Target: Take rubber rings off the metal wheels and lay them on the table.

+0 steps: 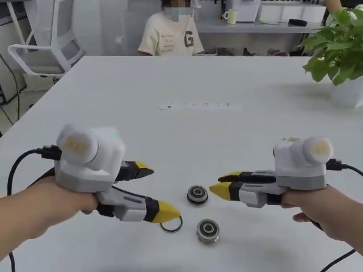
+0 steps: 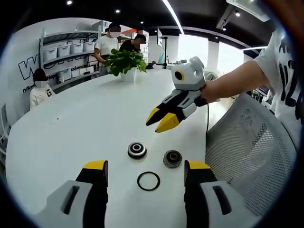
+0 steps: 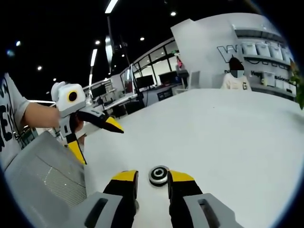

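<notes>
Two metal wheels lie on the white table (image 1: 187, 130). The farther wheel (image 1: 197, 195) (image 2: 137, 150) (image 3: 158, 175) has a dark rubber rim. The nearer wheel (image 1: 208, 231) (image 2: 172, 158) looks bare and grey. A loose black rubber ring (image 1: 171, 225) (image 2: 148, 181) lies flat beside them. My left gripper (image 1: 156, 191) (image 2: 146, 166) (image 3: 97, 140) hovers wide open just above the ring, its lower tip covering part of the ring in the head view. My right gripper (image 1: 222, 184) (image 2: 160, 121) (image 3: 153, 183) is narrowly open and holds nothing, its tips just right of the farther wheel.
A potted plant (image 1: 337, 48) stands at the table's far right. A person (image 1: 170, 31) sits at the far end. A faint strip of small marks (image 1: 195, 105) lies mid-table. A mesh chair back (image 2: 247, 152) sits close behind the near edge.
</notes>
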